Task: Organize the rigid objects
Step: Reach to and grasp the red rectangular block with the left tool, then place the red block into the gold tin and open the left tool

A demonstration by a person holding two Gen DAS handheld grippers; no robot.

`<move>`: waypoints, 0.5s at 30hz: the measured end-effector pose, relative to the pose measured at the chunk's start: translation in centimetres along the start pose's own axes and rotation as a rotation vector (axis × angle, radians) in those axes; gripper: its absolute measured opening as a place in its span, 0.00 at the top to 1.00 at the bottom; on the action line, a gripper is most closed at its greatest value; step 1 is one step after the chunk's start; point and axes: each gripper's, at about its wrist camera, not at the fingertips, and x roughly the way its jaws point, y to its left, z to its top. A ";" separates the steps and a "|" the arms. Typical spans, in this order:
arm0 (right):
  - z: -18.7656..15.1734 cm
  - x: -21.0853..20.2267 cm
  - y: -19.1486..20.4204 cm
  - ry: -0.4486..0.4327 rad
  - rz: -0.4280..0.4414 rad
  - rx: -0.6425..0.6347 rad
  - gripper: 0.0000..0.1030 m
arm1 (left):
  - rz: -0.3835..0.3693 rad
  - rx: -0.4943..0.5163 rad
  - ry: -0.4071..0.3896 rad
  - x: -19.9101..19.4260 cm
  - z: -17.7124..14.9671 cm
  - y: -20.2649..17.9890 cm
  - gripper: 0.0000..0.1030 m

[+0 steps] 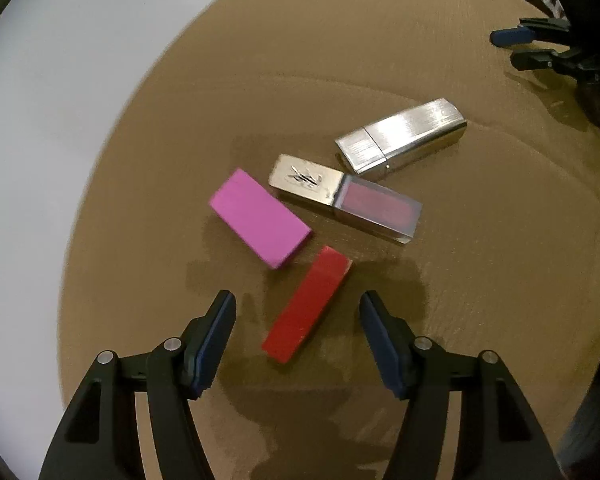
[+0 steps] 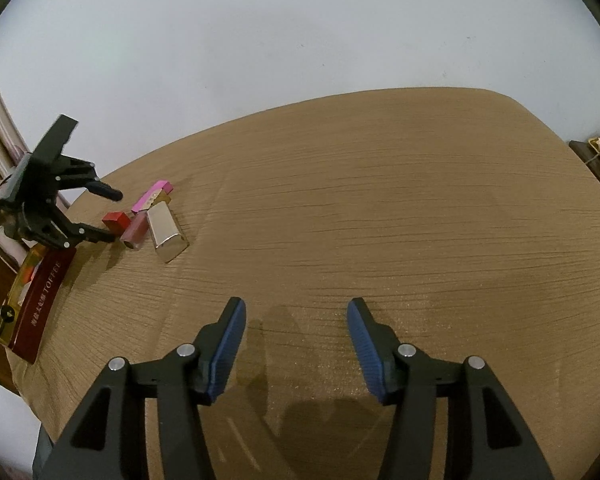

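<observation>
Several lipstick-like cases lie together on the tan tablecloth (image 1: 480, 260): a red case (image 1: 306, 304), a pink case (image 1: 260, 218), a gold-capped pink gloss tube (image 1: 346, 198) and a silver case (image 1: 402, 136). My left gripper (image 1: 298, 306) is open, its fingers on either side of the red case's near end, just above it. In the right wrist view the same group lies at far left, with the silver case (image 2: 165, 231) nearest, and the left gripper (image 2: 114, 216) is beside it. My right gripper (image 2: 296, 314) is open and empty over bare cloth.
A dark red toffee box (image 2: 40, 304) lies at the table's left edge, with a yellow package (image 2: 22, 280) beside it. The right gripper (image 1: 516, 46) shows at the far right in the left wrist view. A white wall stands behind the table.
</observation>
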 end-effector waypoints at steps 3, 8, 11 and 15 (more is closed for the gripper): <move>0.0 0.0 -0.1 -0.002 0.002 0.008 0.47 | -0.086 -0.009 0.015 0.5 -0.1 0.2 0.88; 0.1 0.1 -0.4 -0.004 0.014 0.022 0.47 | -0.124 -0.161 0.018 -0.2 0.1 1.6 0.88; 0.0 0.0 -0.5 -0.004 0.016 0.024 0.47 | -0.084 -0.306 -0.024 -2.1 -1.0 0.9 0.88; 0.0 0.0 -0.5 -0.004 0.014 0.024 0.47 | -0.013 -0.510 -0.134 -6.6 -2.5 -0.7 0.88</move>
